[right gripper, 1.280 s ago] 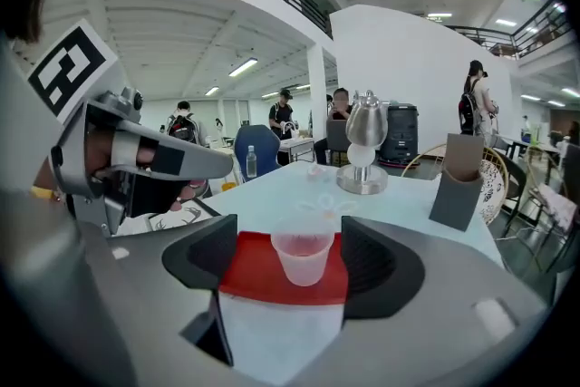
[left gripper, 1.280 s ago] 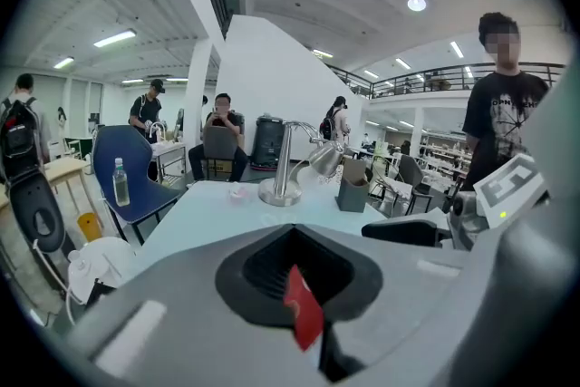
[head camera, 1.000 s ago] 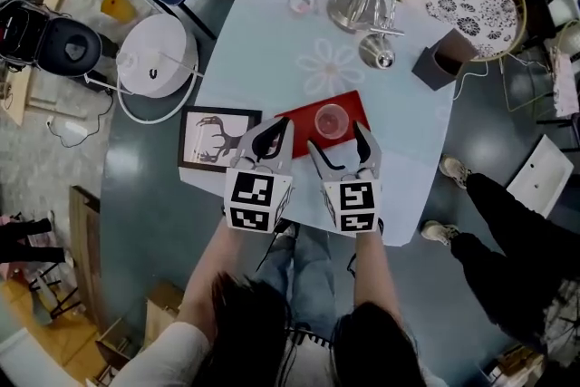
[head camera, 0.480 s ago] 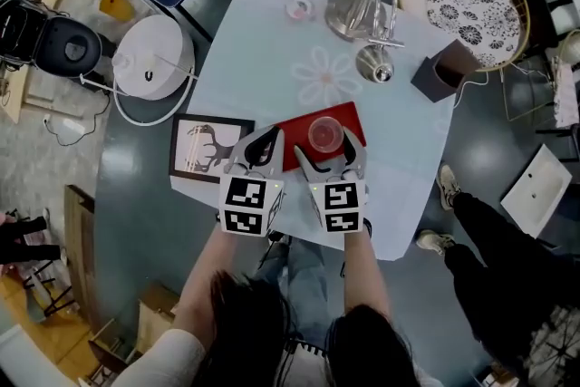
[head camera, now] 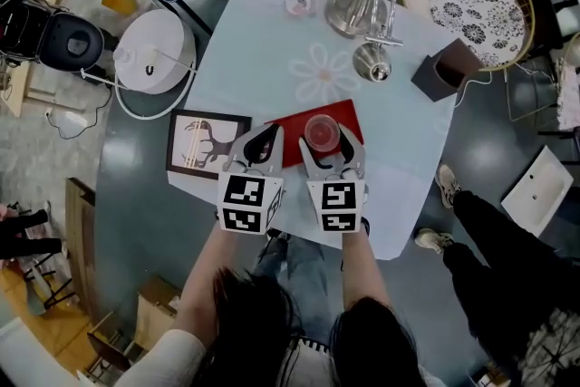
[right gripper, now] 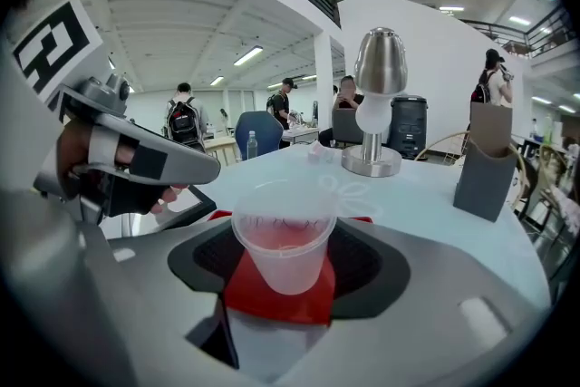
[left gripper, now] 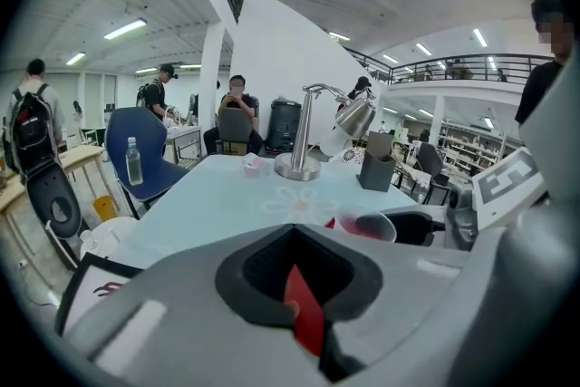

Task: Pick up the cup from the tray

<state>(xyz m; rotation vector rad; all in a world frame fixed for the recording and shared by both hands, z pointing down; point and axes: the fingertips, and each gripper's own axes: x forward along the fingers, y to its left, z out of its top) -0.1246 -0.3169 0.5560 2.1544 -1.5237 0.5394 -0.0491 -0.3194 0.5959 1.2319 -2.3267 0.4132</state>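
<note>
A clear plastic cup (head camera: 322, 132) with a pinkish bottom stands upright on the red tray (head camera: 292, 143) near the table's front edge. My right gripper (head camera: 331, 141) reaches over the tray with the cup (right gripper: 284, 245) between its jaws. The jaws have just been closing, but the cup's wall is undented and I see no pad pressing it. My left gripper (head camera: 263, 137) hovers over the tray's left end. Its tips (left gripper: 292, 229) meet, nothing is held, and only a red strip of tray (left gripper: 304, 313) shows through the hollow.
A framed deer picture (head camera: 205, 143) lies left of the tray. Farther back stand a silver lamp (head camera: 367, 0), a dark box (head camera: 444, 68) and a small pink item (head camera: 299, 4). A white round appliance (head camera: 154, 54) sits off the table's left; a person's legs (head camera: 507, 240) are right.
The right gripper's jaws have narrowed around the cup, which stays on the tray. The left gripper sank a little over the tray's left end.
</note>
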